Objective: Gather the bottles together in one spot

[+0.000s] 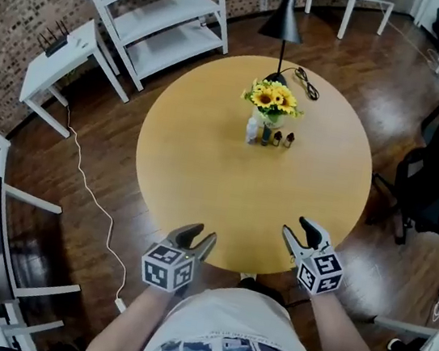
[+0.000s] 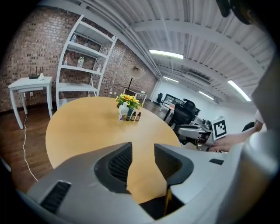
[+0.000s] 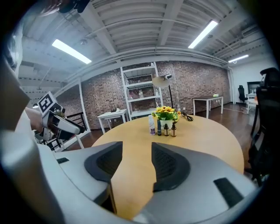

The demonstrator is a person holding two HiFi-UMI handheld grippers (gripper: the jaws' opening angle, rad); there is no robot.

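Four bottles stand together at the foot of a sunflower vase [image 1: 273,103] on the far side of the round wooden table [image 1: 202,184]: a white bottle [image 1: 252,129], a dark teal one [image 1: 266,133] and two small brown ones [image 1: 277,138] [image 1: 288,140]. The right gripper view shows the same row, from the white bottle [image 3: 151,125] to a brown bottle [image 3: 173,129]; the left gripper view shows it too [image 2: 128,114]. My left gripper [image 1: 200,237] [image 2: 142,148] and right gripper [image 1: 298,230] [image 3: 137,146] hover over the table's near edge, far from the bottles. Both are open and empty.
A black lamp [image 1: 284,17] with its cable [image 1: 305,84] stands behind the vase. A white shelf unit [image 1: 162,15] and a white side table [image 1: 61,57] lie beyond the table at the left. A black office chair [image 1: 430,186] is at the right. A white cord [image 1: 86,192] trails across the floor.
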